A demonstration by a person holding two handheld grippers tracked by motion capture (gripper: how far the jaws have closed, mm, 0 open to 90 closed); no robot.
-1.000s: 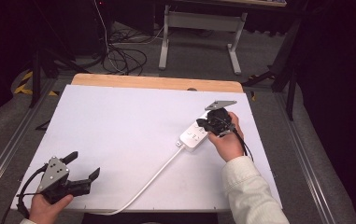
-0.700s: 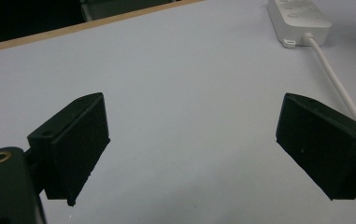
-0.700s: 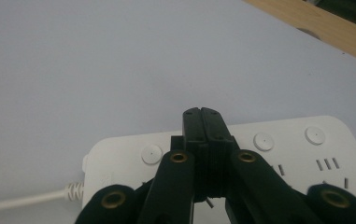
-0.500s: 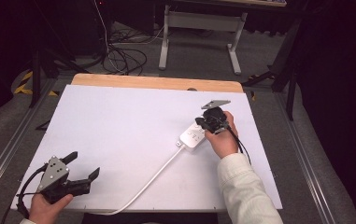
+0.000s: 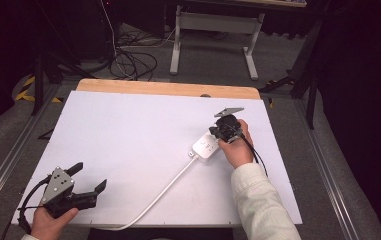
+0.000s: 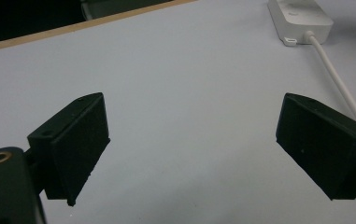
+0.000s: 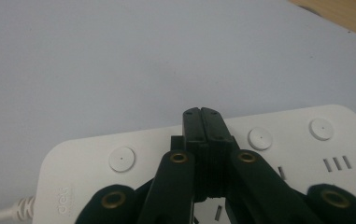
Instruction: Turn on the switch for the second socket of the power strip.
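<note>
A white power strip (image 5: 208, 146) was seen lying on the right half of the white table (image 5: 128, 145), its cord (image 5: 163, 192) trailing toward the near edge. The right gripper (image 7: 202, 116) was held directly over the strip among its round buttons (image 7: 121, 158), jaws pressed together with nothing between them. The left gripper (image 5: 89, 177) was held well apart at the near left corner, jaws spread wide and empty.

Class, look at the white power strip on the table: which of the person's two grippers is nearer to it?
Right. The right gripper, jaws shut, is directly over the power strip; the left gripper sits open at the table's near left corner, far from it.
</note>
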